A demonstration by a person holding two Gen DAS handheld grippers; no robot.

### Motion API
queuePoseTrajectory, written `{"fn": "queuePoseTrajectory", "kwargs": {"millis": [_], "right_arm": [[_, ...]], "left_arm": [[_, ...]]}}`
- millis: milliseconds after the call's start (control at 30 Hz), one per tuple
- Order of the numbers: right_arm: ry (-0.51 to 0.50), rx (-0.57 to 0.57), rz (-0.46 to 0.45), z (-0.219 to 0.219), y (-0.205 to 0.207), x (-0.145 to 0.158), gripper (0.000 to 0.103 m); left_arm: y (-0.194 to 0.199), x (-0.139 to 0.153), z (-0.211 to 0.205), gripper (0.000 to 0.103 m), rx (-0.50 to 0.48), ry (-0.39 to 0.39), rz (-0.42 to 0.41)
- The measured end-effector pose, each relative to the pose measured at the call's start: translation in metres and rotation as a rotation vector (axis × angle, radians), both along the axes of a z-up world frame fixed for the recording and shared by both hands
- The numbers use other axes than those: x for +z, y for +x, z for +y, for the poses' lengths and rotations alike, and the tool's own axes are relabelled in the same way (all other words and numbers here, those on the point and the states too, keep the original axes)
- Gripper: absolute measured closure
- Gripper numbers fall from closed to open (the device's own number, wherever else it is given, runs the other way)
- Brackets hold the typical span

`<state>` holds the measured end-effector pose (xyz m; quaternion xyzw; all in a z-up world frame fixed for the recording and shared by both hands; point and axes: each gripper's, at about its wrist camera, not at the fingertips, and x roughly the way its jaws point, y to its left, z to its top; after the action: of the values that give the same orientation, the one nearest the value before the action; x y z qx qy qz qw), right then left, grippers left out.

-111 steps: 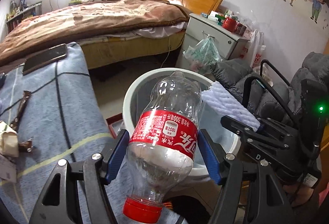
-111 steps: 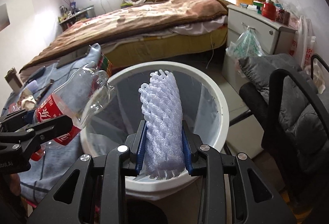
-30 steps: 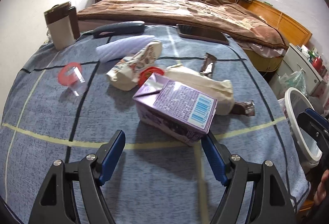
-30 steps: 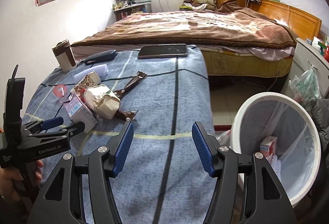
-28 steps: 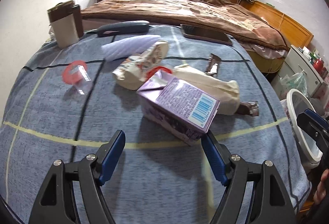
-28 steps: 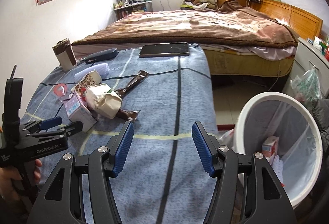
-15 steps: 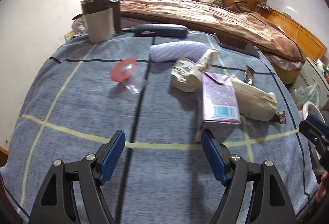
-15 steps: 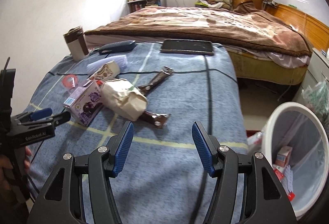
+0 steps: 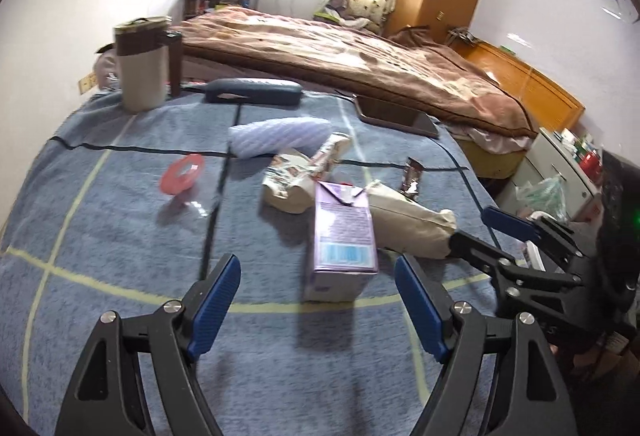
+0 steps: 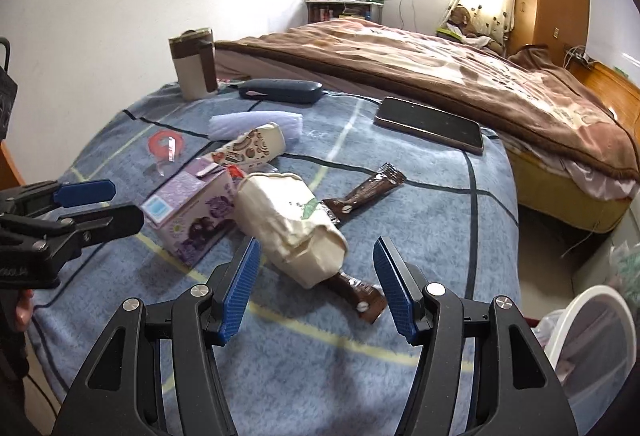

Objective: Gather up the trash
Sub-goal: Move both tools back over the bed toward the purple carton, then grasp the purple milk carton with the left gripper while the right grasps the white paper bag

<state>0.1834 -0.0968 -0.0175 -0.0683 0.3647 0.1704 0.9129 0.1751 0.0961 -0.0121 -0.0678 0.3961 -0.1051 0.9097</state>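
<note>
The left gripper (image 9: 318, 300) hangs over the blue checked cloth of the bench (image 9: 100, 236), its jaws opening and nothing between the pads. The purple carton (image 9: 344, 236) lies just past the tips at about 12 o'clock, a shade toward 1, with its long axis running nearly straight away from the gripper, so the blue pads stand either side of its narrow width.

The right gripper (image 10: 316, 286) is spread wide and empty too. The cream paper bag (image 10: 288, 224) lies at its 11 o'clock, the near end almost level with the fingertips, and its long axis slants from 11 o'clock down toward 5. Each hand is therefore nearer its own piece: left to the carton, right to the bag. The two pieces touch along one side, so lifting one may drag the other.

A brown wrapper (image 10: 356, 296) pokes out from under the bag; how much of it is pinned there is hidden. The white bin (image 10: 592, 336) sits at 4 o'clock in the right wrist view, cut off by the frame edge, and its contents cannot really be made out.
</note>
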Motion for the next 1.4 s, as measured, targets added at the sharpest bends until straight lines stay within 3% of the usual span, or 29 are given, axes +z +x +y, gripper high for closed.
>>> {"fn": "queuePoseTrajectory", "kwargs": {"millis": [300,467,533,600,767,1067,1100,1200,1400], "right_arm": [[-0.011,0.016,0.015,-0.001,0.006,-0.004,0.042],[-0.007,0.042,0.024,0.002,0.012,-0.005,0.042],[-0.005,0.053,0.029,0.004,0.014,-0.007,0.042],[-0.002,0.065,0.036,0.008,0.016,-0.008,0.042],[0.012,0.093,0.058,0.016,0.021,-0.011,0.042],[-0.063,0.147,0.044,0.037,0.025,-0.016,0.041],[-0.066,0.152,0.045,0.040,0.026,-0.016,0.040],[-0.080,0.165,0.040,0.046,0.029,-0.017,0.040],[-0.123,0.233,0.026,0.061,0.027,-0.018,0.038]], "left_arm": [[0.030,-0.023,-0.019,0.023,-0.014,0.038,0.064],[0.038,-0.029,-0.007,0.041,0.013,0.014,0.078],[0.040,-0.031,-0.001,0.058,0.011,-0.012,0.092],[0.040,-0.033,0.007,0.063,0.033,-0.019,0.102],[0.033,-0.031,0.020,0.063,0.064,-0.012,0.090],[0.026,-0.034,0.039,0.063,0.090,-0.027,0.093],[0.026,-0.034,0.041,0.062,0.092,-0.033,0.094],[0.029,-0.035,0.043,0.046,0.101,-0.042,0.097],[0.033,-0.039,0.048,0.037,0.116,-0.029,0.109]]}}
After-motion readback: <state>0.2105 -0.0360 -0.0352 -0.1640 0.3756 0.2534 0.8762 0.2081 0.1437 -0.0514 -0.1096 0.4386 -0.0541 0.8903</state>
